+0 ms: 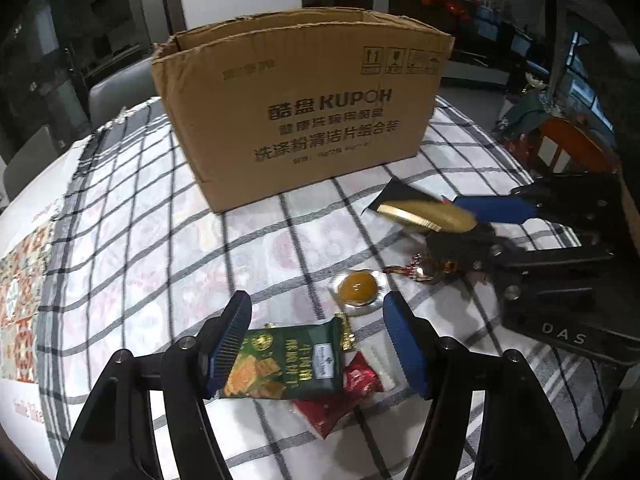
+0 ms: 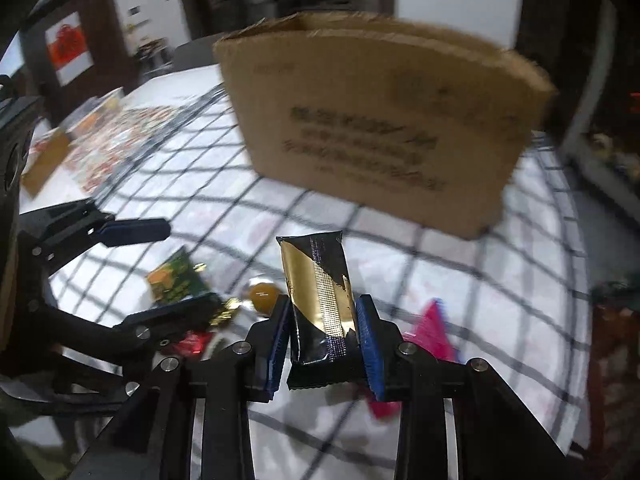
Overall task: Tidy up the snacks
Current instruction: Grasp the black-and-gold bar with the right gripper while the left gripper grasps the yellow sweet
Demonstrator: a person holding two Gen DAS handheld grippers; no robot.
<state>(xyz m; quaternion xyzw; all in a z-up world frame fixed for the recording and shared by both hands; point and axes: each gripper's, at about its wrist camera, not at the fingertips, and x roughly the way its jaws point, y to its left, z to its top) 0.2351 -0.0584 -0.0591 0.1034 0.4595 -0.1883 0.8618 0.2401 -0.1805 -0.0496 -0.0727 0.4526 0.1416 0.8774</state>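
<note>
Your right gripper [image 2: 323,322] clamped on gold-black packet [image 2: 318,296], your left gripper [image 1: 316,334] wide open over green snack pack [image 1: 286,362], cardboard box [image 1: 304,120] behind.

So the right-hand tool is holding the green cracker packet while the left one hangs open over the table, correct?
Not quite. The right gripper is shut on the black and gold packet, as the right wrist view shows. The green cracker packet lies on the table under the open left gripper.

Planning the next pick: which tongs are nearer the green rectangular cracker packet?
Left. The left tongs straddle the green rectangular cracker packet; the right tongs, farther right, clamp a black-and-gold snack bar.
</note>
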